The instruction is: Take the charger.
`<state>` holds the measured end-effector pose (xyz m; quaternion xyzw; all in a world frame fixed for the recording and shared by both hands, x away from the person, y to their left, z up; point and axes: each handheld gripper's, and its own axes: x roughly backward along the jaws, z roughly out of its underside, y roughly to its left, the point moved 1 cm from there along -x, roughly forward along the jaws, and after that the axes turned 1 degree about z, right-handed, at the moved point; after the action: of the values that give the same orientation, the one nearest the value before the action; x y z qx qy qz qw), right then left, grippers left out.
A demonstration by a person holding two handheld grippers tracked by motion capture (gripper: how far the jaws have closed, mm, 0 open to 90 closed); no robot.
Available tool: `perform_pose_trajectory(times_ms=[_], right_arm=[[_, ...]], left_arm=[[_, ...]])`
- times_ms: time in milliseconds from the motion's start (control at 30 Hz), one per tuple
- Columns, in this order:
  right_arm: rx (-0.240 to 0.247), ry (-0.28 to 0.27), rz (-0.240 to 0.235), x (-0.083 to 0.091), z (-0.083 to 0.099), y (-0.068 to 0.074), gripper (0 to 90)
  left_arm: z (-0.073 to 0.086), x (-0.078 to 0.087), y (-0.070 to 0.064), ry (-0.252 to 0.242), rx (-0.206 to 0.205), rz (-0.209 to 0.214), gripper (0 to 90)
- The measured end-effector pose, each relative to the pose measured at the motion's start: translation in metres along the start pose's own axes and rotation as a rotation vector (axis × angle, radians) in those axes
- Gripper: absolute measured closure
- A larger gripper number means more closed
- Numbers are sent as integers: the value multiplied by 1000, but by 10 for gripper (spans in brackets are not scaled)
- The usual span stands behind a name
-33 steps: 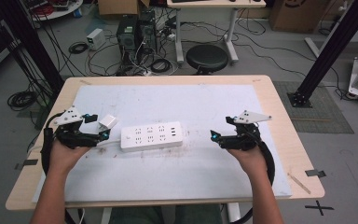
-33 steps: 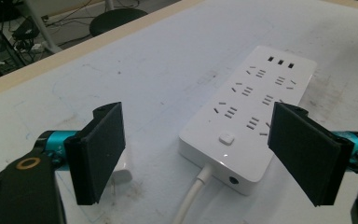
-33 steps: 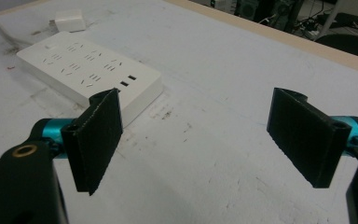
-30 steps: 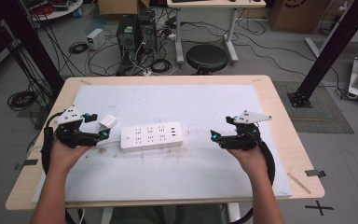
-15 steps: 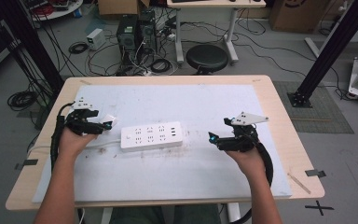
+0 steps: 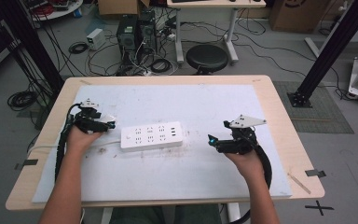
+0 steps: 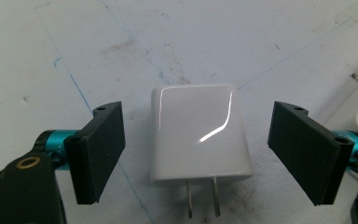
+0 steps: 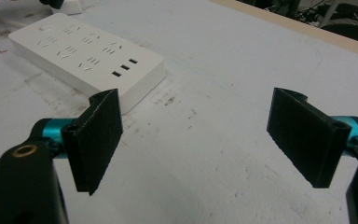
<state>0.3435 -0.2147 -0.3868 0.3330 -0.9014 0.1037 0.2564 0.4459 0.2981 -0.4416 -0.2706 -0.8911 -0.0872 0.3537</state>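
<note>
While your left gripper (image 7: 198,154) stands wide open with the white charger (image 7: 199,133) lying between its 2 black jaws, close it slowly and evenly, so both jaws meet the 2 flat sides at the same time. At this moment neither jaw touches the charger; a gap shows on each side, and it looks a little wider on the right one. I think you should centre the gripper first, otherwise 1 jaw can push the charger and turn it on the mat. Take it by the body, not by the prongs (image 7: 202,198), because they must stay free for the power strip (image 6: 152,136).

Your right gripper (image 8: 196,140) is also wide open and holds nothing; it hovers over the white mat (image 6: 214,107) to the right of the strip. You could use it to steady the strip when the plugging comes, I suppose.

The charger is a small white block with rounded corners and a glossy top that reflects light. Its 2 metal prongs point toward the gripper camera. It lies flat on the mat, just beside the left end of the strip. Its smooth shell may slip, so grip firmly.
</note>
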Motion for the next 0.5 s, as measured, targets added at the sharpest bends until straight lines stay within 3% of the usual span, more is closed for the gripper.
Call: perform_pose_trajectory(times_ms=[433, 500], right_arm=[[10, 1, 8, -3, -2, 2, 185], [6, 1, 11, -3, -1, 1, 185]], left_arm=[[4, -9, 1, 47, 2, 1, 304], [4, -9, -1, 54, -6, -14, 324]])
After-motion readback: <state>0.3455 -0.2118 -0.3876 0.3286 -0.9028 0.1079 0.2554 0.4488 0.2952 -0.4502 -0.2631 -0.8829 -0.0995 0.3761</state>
